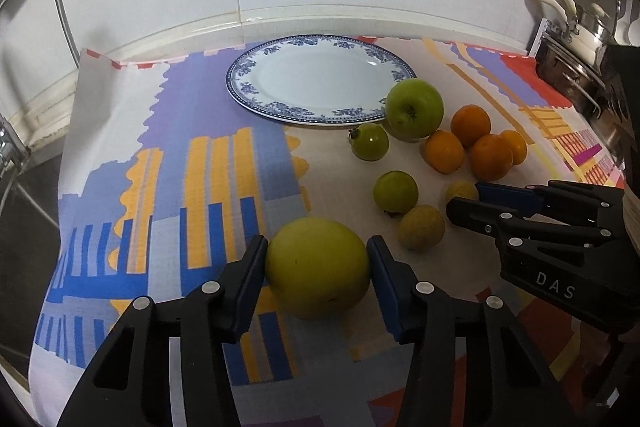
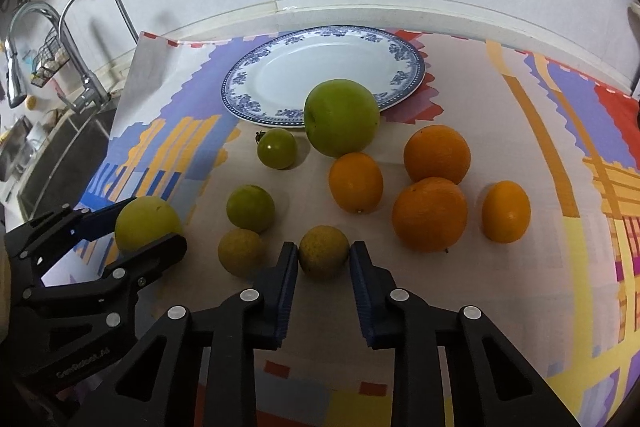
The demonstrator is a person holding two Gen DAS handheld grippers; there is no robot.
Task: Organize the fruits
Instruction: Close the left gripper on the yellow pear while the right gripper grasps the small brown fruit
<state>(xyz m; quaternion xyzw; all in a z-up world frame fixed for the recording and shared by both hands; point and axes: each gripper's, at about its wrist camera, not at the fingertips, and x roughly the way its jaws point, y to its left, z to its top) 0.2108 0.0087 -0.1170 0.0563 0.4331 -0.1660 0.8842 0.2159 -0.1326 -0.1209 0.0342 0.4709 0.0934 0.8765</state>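
- The left tool (image 1: 317,263) has its pads on either side of a big round yellow-green fruit (image 1: 317,267). It looks clamped on it, though whether the fruit is off the patterned cloth (image 1: 208,155) can't be told.
- The right tool (image 2: 323,261) brackets a small dull-yellow round fruit (image 2: 323,251) with both pads right at its sides. It looks like a grip, but it's not certain.
- The blue-rimmed white plate (image 1: 320,45) sits bare at 12 o'clock. The loose pile sits at about 1 o'clock in the left wrist view.
- Risk: round, smooth fruit held near the pad tips could pop out if squeezed off-centre, roll across the table and knock into the oranges (image 2: 430,213).
- Risk: the two tools are near each other, so moving toward the plate together could make them bump, or clip the large green apple (image 2: 341,117) touching the plate's rim.
- Only the right wrist view shows the faucet (image 2: 98,39) and sink at 9 o'clock. Only the left shows the steel pots (image 1: 576,39) at 2 o'clock.
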